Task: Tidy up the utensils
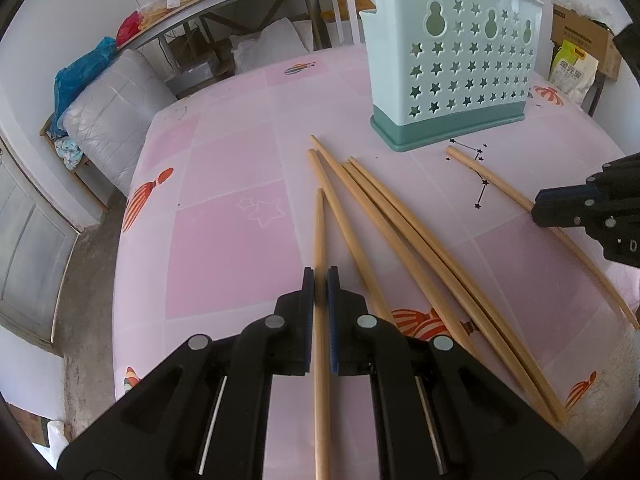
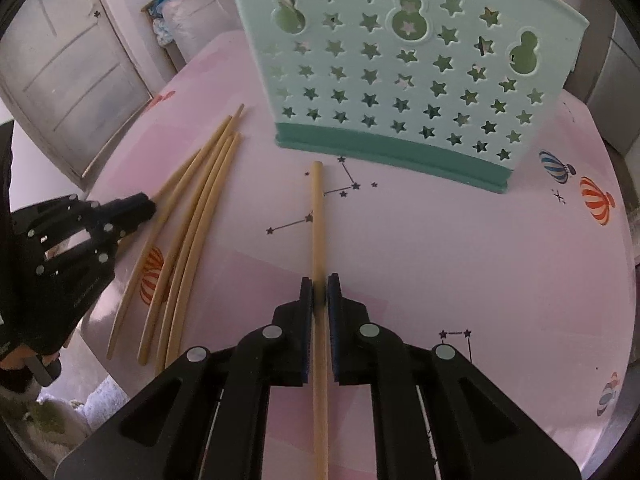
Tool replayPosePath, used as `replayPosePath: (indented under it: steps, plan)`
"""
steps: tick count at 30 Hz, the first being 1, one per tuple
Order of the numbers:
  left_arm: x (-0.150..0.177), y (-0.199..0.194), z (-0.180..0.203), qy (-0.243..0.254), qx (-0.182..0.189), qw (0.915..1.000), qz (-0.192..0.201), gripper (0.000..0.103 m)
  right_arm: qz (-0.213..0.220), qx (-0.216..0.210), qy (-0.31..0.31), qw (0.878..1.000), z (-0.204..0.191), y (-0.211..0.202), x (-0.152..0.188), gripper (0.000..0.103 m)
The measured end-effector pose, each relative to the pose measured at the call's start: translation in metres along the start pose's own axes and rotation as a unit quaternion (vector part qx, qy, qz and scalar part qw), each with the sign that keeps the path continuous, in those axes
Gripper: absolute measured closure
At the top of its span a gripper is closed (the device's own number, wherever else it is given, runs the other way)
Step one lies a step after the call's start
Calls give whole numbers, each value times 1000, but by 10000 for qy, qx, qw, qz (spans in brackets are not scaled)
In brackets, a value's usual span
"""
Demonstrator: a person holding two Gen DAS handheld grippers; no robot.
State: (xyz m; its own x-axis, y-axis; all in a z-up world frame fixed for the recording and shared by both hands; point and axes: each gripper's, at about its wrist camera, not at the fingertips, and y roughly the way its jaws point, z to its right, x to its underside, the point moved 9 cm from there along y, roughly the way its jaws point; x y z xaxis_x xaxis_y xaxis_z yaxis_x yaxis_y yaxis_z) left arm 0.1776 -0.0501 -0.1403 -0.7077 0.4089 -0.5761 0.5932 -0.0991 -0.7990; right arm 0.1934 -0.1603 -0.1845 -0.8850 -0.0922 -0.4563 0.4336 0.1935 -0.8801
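Left wrist view: the left gripper [image 1: 320, 276] has its fingers clamped on a single wooden chopstick [image 1: 319, 240], which runs straight up between the pads and out over the pink tablecloth [image 1: 224, 248]. Just to its right lies a loose bunch of chopsticks [image 1: 384, 220], fanned across the cloth. Beyond them the mint utensil holder [image 1: 452, 68] stands upright. At the right edge, the right gripper [image 1: 560, 208] sits over another chopstick.

Right wrist view: the right gripper's fingers are pinched on that lone chopstick [image 2: 318, 208], its tip just short of the holder's base. The left gripper shows far left, beside the bunch.
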Motion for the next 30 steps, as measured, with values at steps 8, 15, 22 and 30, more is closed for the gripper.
replayPosePath:
  steps: [8, 15, 22, 30]
  plan:
    - [-10, 13, -16, -607, 628, 9960, -211, 96, 57, -37, 41, 10000, -5, 14, -22, 82]
    - [-27, 29, -22, -691, 741, 9946, -222, 96, 220, -11, 167, 9996, -3, 16, -29, 82]
    - [-31, 32, -18, -548, 668, 9961, -170, 96, 337, -25, 357, 9988, 1, 13, -27, 82]
    - [-34, 31, -13, -402, 570, 9973, -216, 96, 454, 89, 431, 9980, 8, 5, -18, 88]
